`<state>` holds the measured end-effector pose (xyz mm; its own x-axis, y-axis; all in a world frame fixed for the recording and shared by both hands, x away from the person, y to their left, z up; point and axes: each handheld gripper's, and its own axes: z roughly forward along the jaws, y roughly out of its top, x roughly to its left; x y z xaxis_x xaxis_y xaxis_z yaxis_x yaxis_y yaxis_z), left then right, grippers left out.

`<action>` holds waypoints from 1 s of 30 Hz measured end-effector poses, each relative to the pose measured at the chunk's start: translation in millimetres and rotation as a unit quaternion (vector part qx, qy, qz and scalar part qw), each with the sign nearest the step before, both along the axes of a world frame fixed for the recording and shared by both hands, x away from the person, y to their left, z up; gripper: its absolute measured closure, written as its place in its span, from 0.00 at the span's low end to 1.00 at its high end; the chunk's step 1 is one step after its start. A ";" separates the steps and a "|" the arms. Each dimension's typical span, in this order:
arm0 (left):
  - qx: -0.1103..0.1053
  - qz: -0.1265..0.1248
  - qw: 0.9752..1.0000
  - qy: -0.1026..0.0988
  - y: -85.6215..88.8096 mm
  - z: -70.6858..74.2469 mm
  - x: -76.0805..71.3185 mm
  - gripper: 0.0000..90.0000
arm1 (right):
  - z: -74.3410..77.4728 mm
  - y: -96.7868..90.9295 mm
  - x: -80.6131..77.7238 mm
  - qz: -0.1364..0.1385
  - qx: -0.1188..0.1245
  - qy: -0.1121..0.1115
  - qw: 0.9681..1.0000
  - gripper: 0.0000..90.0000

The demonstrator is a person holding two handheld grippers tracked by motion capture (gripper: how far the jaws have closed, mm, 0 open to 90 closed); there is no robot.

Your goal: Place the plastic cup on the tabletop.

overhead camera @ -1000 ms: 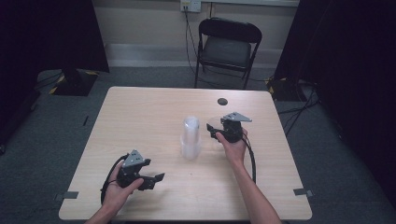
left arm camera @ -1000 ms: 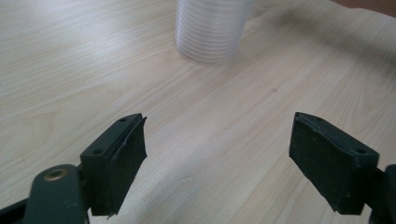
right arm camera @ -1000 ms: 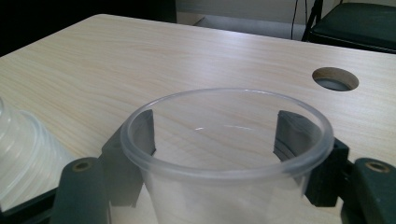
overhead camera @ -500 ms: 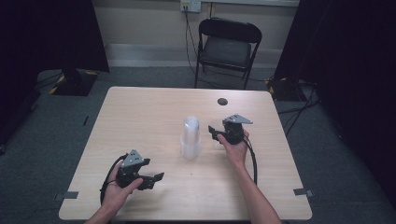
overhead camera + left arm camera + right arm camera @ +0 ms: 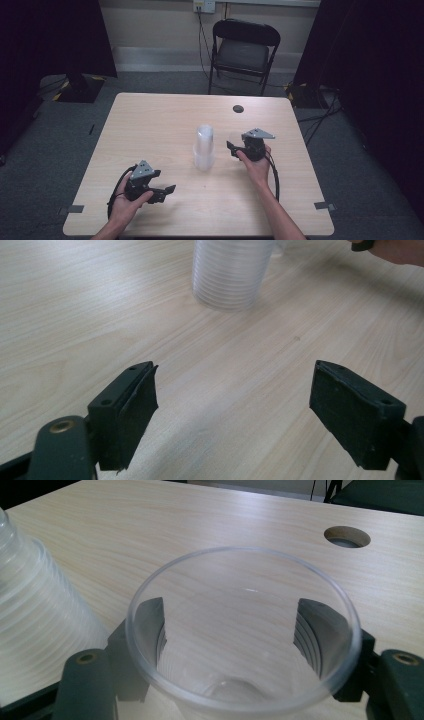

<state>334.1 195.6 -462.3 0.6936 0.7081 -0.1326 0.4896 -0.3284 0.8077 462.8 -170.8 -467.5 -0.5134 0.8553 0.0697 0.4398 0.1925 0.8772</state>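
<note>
Clear plastic is what I have in my right gripper point(image 5: 245, 645): a single cup point(image 5: 242, 630) sits between its jaws, which have just eased in a touch and appear to press its ribbed sides, mouth tilted away so it stays free of the stack of cups point(image 5: 204, 147) just beside it. My left gripper point(image 5: 245, 410) rests near the table's point(image 5: 150, 125) front edge, jaws spread wide on nothing, kept clear. Beyond, the stack stands upright mid-table, inverted I think, though the high view is too dim to be sure.

stack of cups point(image 5: 231, 271) — top cut off, clear cup point(image 5: 243, 630) — base cut off
</note>
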 end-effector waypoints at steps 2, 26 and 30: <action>-0.001 0.000 1.000 0.001 0.0 -0.2 0.2 0.21 | -0.1 -2.6 -2.2 0.000 -0.003 0.002 1.000 0.32; -0.003 0.023 1.000 -0.011 8.3 0.6 5.3 0.21 | -10.9 -13.1 -12.8 0.013 0.011 0.061 0.998 0.18; 0.001 0.022 1.000 -0.019 8.9 2.1 5.3 0.21 | -8.8 -18.7 -19.2 0.011 0.006 0.058 0.998 0.18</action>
<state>339.5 204.4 -460.2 0.6664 0.7382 -0.1053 0.4733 -0.3096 0.8247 443.6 -189.5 -476.3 -0.5197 0.8429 0.1393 0.5345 0.1936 0.8227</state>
